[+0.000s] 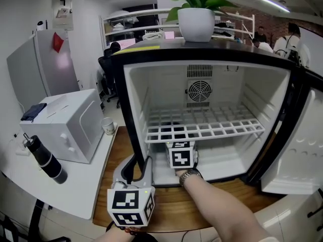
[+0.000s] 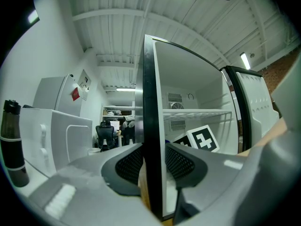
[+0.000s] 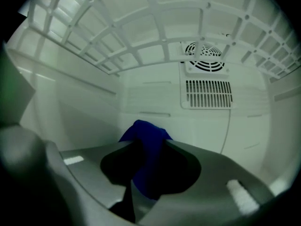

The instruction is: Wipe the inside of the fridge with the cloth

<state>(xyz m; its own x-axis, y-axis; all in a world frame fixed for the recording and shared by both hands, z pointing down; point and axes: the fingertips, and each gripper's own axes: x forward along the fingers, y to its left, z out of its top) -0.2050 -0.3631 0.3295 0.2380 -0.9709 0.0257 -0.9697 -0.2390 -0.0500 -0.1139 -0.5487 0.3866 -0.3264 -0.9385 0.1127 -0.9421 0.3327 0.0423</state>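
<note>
A small fridge (image 1: 132, 115) stands open on a wooden table. My right gripper (image 3: 148, 161) is inside its lower compartment, under the white wire shelf (image 1: 202, 130), shut on a bunched blue cloth (image 3: 145, 138) that sticks out ahead of the jaws towards the back wall. In the head view only its marker cube (image 1: 181, 155) and the person's forearm show; the cloth is hidden there. My left gripper (image 2: 153, 164) is shut on the black front edge of the fridge's left wall (image 2: 150, 102), low down by the table, with its marker cube (image 1: 131, 205) nearest the camera.
The fridge door (image 1: 298, 145) hangs open at the right. A fan vent (image 3: 205, 62) and a grille (image 3: 207, 94) sit on the back wall. A white appliance (image 1: 65, 125), a black bottle (image 1: 45, 160) and a cup (image 1: 108, 126) stand left. A potted plant (image 1: 197, 19) tops the fridge.
</note>
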